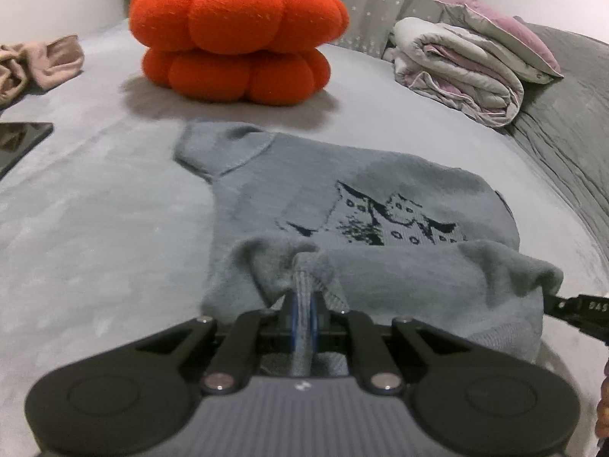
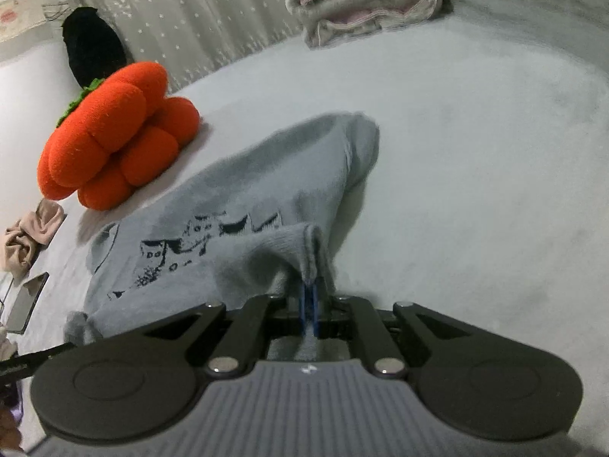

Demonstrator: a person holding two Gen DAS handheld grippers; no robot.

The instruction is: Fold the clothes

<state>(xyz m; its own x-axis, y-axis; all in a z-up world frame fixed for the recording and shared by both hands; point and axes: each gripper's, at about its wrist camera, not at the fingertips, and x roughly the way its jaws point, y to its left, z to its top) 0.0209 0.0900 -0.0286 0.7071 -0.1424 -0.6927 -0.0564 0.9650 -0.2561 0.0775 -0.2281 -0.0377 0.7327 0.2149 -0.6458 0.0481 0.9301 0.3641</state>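
We see a grey bed cover (image 1: 95, 209) filling both views, soft and faintly mottled. On it, near us, lies the task garment: a grey-blue knit sweater (image 1: 289, 190) with a dark cat pattern across the chest. Its collar end points toward the far left in the left wrist view; its near edge is lifted off the cover and bunched into a ridge.

Beyond the sweater sits an orange pumpkin cushion (image 1: 238, 34) with a green knitted top, apart from the garment. At the far right in the left wrist view we note a folded quilt (image 1: 460, 72), white and lilac, with a lilac pillow (image 1: 498, 30) resting on it. At the left edge lies a crumpled beige garment (image 1: 38, 64), and nearer, a dark phone (image 1: 21, 141) flat on the cover.

The left gripper (image 1: 303, 304) is closed narrowly on a pinch of the sweater's near edge; knit fabric sits between its blue pads. The right gripper (image 2: 310, 297) is likewise clamped on a raised fold of the same edge, further along the ridge. Fabric drapes from both pinches down to the cover.
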